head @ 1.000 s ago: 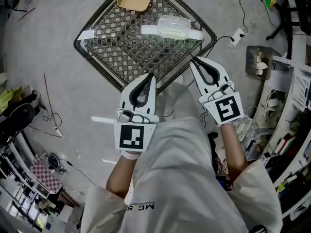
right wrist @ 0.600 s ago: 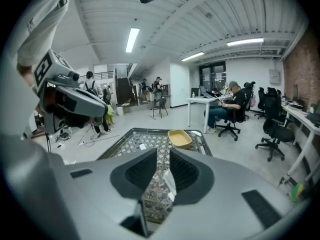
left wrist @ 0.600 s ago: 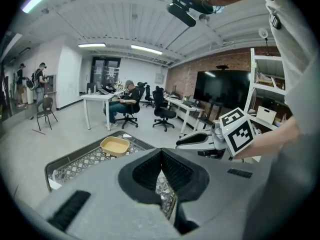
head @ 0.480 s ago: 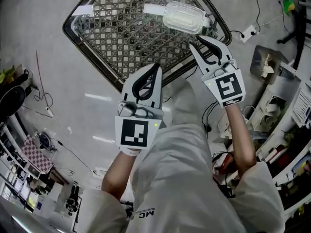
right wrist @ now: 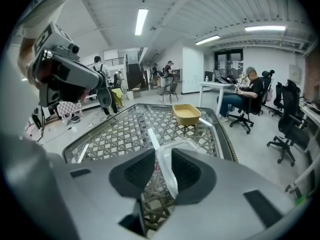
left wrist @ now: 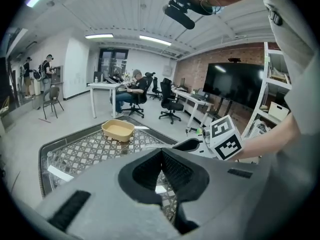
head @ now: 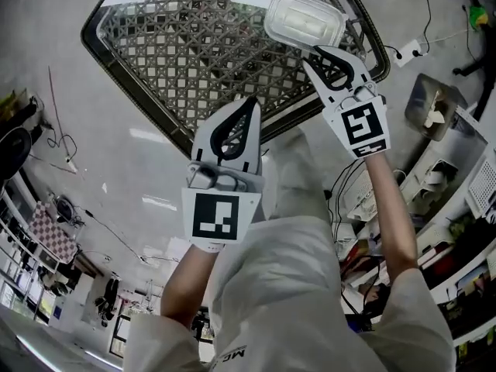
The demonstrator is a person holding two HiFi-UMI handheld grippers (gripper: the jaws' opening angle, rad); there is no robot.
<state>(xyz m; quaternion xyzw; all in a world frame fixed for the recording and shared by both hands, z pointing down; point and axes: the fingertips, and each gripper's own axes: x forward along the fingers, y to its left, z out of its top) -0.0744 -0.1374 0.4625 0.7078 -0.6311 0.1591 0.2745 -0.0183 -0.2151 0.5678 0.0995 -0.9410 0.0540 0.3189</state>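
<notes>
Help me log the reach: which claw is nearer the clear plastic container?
Right. The right claw has its tips at the clear plastic container's near edge, its rim showing between the jaws. The left claw hangs farther back, over the lattice table's near edge, apart from it.

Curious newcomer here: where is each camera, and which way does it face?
Head view: on the head, looking down at the table; shows arms, left gripper, right gripper.
Left gripper view: on that gripper, along its jaws over the table; right gripper shows.
Right gripper view: on that gripper, facing the clear box between its jaws; left gripper shows.
Gripper views share the yellow tray.
</notes>
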